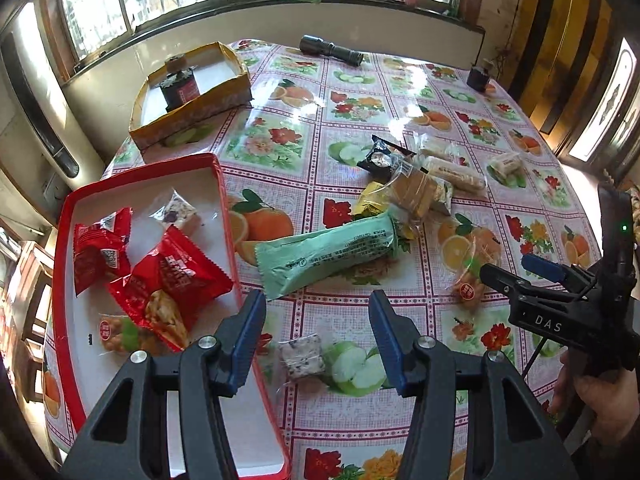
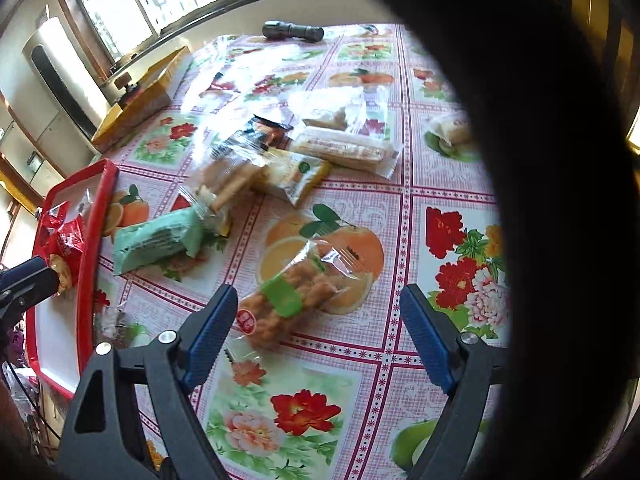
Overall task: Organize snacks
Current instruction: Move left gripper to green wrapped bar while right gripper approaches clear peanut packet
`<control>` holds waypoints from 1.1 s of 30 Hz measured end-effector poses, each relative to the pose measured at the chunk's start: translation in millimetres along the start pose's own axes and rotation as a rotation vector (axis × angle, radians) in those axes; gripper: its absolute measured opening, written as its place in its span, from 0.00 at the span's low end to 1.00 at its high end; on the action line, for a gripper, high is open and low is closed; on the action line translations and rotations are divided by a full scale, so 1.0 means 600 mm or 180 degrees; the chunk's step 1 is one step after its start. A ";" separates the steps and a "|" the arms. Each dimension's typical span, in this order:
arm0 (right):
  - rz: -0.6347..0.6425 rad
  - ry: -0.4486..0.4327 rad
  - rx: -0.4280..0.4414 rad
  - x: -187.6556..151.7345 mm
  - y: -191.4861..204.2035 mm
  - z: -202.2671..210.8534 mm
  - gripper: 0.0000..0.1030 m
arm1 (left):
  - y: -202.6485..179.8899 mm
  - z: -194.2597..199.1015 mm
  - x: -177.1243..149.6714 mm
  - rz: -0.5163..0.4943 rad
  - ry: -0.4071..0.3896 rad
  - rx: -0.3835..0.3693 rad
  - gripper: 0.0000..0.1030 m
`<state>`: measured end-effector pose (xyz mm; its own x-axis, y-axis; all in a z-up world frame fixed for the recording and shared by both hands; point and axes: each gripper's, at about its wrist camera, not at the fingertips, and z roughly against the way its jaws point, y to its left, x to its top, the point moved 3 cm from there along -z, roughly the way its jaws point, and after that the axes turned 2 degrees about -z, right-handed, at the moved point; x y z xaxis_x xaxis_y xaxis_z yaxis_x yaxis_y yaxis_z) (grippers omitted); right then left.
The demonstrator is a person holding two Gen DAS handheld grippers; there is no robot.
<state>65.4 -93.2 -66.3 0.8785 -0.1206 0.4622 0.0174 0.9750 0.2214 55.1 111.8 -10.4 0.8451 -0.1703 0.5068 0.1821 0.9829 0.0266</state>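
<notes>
In the left wrist view, the left gripper (image 1: 318, 334) was seen at six o'clock with its blue pads spread apart and nothing held between them. A small clear-wrapped square snack (image 1: 303, 356) lay on the floral tablecloth (image 1: 360, 120) in the gap beyond the fingertips, untouched by either pad. At nine o'clock a red tray (image 1: 218, 184) was placed, with two red packets (image 1: 168, 276), a clear-wrapped peanut snack (image 1: 120, 332) and a small nougat piece (image 1: 180, 210) laid inside it. Just beside the tray's right rim, near the centre, a long green packet (image 1: 328, 254) was lying on the cloth. At one o'clock from the centre a loose heap of wrapped biscuits (image 1: 420, 188) was spread. A yellow box (image 1: 188, 120) was set at eleven o'clock and a black flashlight (image 1: 332, 51) at twelve. At three o'clock the right gripper (image 1: 516, 268) was seen, carried by a hand (image 1: 600, 396), its jaws parted above a second peanut snack (image 1: 470, 280).

In the right wrist view, the right gripper (image 2: 316, 312) was shown at six o'clock with its pads wide apart and empty; that peanut snack (image 2: 296, 300) lay on the cloth between and just beyond the fingertips, the left pad close to it, though contact could not be told. The green packet (image 2: 160, 240) was at nine o'clock, beside the red tray (image 2: 96, 224), and the biscuit heap (image 2: 280, 160) at eleven to twelve. The right side of this view was covered by a dark blurred shape (image 2: 560, 200).
</notes>
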 end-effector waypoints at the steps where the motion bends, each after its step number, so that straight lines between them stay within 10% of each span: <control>1: 0.0019 0.0035 0.0016 -0.002 0.001 -0.009 0.81 | -0.005 -0.006 0.003 -0.0030 0.0012 0.0034 0.52; 15: 0.0151 0.0120 -0.0288 0.007 0.036 -0.053 0.82 | -0.030 -0.096 0.143 -0.0695 0.0189 0.0493 0.52; 23: 0.0039 0.0159 -0.0229 0.003 0.000 -0.038 0.82 | -0.018 -0.202 0.146 -0.0806 0.1103 0.0463 0.52; 33: -0.0125 0.0181 -0.0246 -0.016 -0.037 -0.015 0.83 | -0.035 -0.198 0.054 -0.0100 0.1743 -0.0437 0.54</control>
<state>60.9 -112.3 -83.1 0.9020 -0.1505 0.4046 0.0873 0.9815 0.1705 138.4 77.3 -96.8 0.9690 -0.2468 -0.0144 0.2443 0.9649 -0.0964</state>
